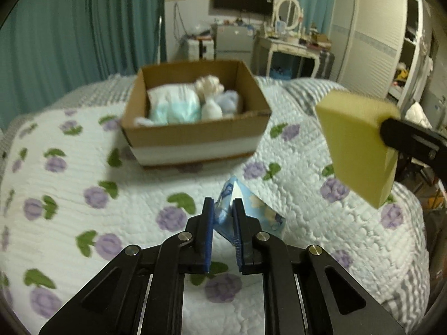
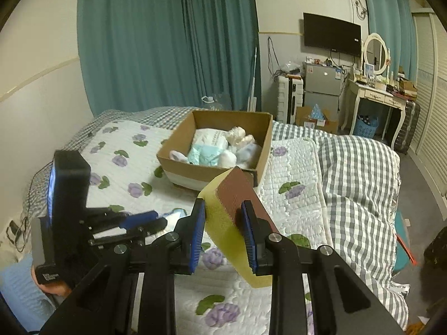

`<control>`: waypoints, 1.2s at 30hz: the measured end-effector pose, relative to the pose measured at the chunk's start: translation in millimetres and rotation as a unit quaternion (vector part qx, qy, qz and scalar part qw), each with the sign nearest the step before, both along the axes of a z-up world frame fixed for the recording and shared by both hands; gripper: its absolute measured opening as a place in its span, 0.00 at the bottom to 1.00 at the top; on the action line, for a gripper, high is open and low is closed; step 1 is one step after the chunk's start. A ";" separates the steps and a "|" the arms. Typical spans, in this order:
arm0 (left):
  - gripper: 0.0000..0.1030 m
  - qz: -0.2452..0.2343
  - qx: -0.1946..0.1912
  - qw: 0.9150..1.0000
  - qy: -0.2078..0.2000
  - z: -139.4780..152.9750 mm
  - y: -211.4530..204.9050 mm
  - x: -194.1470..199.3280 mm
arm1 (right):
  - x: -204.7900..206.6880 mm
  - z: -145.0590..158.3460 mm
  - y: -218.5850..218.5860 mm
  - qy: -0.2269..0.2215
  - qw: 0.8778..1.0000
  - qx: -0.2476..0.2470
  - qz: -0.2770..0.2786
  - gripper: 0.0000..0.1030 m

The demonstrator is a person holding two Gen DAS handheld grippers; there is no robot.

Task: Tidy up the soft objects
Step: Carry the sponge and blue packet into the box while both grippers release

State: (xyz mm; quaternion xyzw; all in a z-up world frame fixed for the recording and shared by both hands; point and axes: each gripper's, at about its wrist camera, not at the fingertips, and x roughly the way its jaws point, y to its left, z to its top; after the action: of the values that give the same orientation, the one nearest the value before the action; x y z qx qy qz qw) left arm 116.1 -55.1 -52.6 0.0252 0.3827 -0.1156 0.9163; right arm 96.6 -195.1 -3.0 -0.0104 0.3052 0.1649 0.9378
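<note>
A cardboard box (image 1: 195, 136) stands on the flowered quilt (image 1: 83, 167), holding several pale soft items (image 1: 178, 103); it also shows in the right wrist view (image 2: 181, 164). My left gripper (image 1: 223, 209) is shut on a small blue patterned tissue pack (image 1: 252, 212), held just above the quilt in front of the box. My right gripper (image 2: 222, 212) is shut on a yellow sponge (image 2: 223, 229) with a brown scouring face, held in the air. The sponge (image 1: 360, 145) also shows at the right of the left wrist view. The left gripper's body (image 2: 92, 223) shows at the left.
A grey checked blanket (image 2: 360, 173) covers the bed's right side. Teal curtains (image 2: 167, 42) hang behind the bed. A fridge (image 2: 322, 89), a dressing table (image 2: 377, 95) and a wardrobe (image 1: 374, 42) stand beyond the bed.
</note>
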 end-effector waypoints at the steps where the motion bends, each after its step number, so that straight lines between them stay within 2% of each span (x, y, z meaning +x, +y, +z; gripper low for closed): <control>1: 0.12 0.001 0.001 1.000 -0.005 5.5 2.3 -1.9 | -2.1 2.9 1.8 -0.002 1.000 0.000 0.001 0.25; 8: 0.12 0.008 0.010 0.999 -0.040 39.7 12.8 -3.1 | -10.4 25.8 16.8 -0.026 1.000 -0.008 0.006 0.25; 15: 0.12 0.018 0.017 0.997 -0.074 68.0 20.2 13.2 | 5.6 45.3 29.1 -0.047 0.999 -0.017 0.007 0.25; 26: 0.12 0.044 0.026 0.993 -0.109 92.6 37.3 73.3 | 79.3 66.1 45.6 -0.082 0.996 -0.017 0.009 0.25; 36: 0.12 0.059 0.048 0.991 -0.107 81.0 50.2 153.3 | 175.2 47.0 72.8 -0.088 0.995 -0.040 0.011 0.25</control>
State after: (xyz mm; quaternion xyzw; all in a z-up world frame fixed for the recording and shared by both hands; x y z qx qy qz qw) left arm 269.4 -4.9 28.4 0.0589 0.2882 -0.0390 0.9550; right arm 271.8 -122.3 44.0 -0.0653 0.2275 0.1610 0.9582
